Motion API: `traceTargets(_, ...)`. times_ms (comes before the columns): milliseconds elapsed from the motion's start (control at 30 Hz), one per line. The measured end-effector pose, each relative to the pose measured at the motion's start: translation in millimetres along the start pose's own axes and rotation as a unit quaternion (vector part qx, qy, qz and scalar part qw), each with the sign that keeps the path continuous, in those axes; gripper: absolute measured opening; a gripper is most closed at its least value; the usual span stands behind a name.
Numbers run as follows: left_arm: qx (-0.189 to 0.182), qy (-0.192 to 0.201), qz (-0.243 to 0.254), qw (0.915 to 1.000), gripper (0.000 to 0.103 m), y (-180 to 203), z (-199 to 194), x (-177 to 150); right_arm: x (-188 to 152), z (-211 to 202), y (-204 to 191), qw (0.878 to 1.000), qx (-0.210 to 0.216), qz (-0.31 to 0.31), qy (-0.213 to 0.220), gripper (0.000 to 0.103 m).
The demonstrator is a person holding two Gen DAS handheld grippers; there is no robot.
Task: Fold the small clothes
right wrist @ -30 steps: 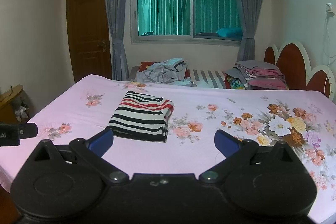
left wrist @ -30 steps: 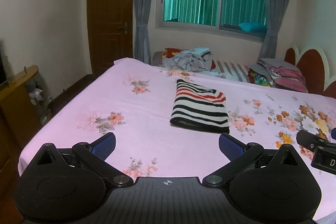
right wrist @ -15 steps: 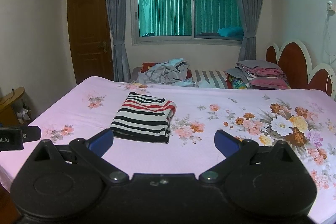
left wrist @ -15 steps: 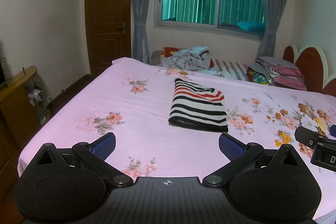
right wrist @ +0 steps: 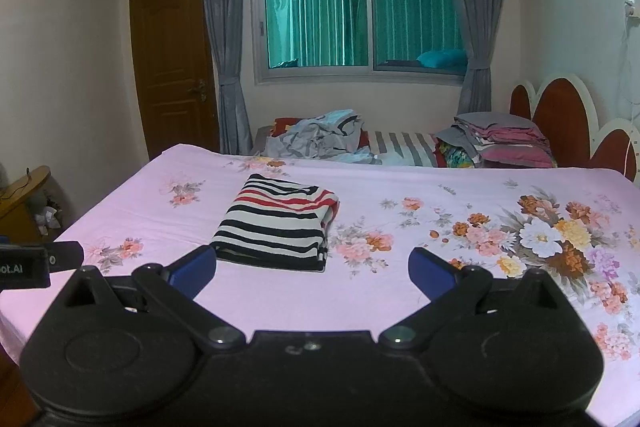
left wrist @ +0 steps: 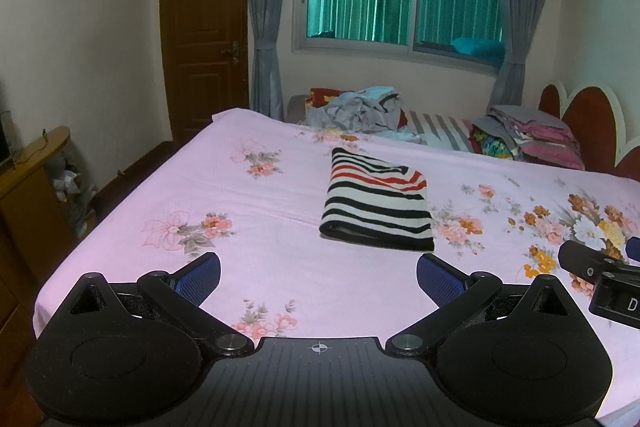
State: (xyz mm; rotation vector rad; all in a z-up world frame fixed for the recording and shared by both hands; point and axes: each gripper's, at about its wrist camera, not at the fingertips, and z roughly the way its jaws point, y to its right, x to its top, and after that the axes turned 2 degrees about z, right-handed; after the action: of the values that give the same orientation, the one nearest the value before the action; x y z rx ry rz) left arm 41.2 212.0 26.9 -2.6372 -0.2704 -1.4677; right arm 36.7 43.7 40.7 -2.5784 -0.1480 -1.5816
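Shirt: striped shirt (left wrist: 376, 205), already folded into a neat rectangle, lies flat on the bed (left wrist: 248, 227), mid-sheet, well short of the pile (left wrist: 356, 107) at the far edge.
Left gripper (left wrist: 318, 277): jaws spread wide, empty, hovering over the near bed edge, apart from the shirt.
Right gripper (right wrist: 312, 273): jaws wide, empty, just short of the shirt's near edge.
Handling: likely light, soft knit; limp, so layers can slide apart if lifted by one corner.
Hold: best pinched through all layers at the thick near fold, one gripper toward each end.
Progress: this piece looks done; the pile beyond the shirt seems unfolded.
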Motion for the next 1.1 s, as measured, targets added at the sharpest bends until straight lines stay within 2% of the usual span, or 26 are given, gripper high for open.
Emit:
traceTargets(700,-0.002,-0.012,0.009,0.9999,0.103,17.4,25.4,13.0,-0.7,26.3,16.5,1.000,-0.001,0.014,-0.015,0.103)
traceTargets(1100,-0.006,-0.014,0.031,0.9994,0.103,36.0,66.3,20.9,0.6,67.5,27.8,0.999,0.002,0.023,-0.038,0.103)
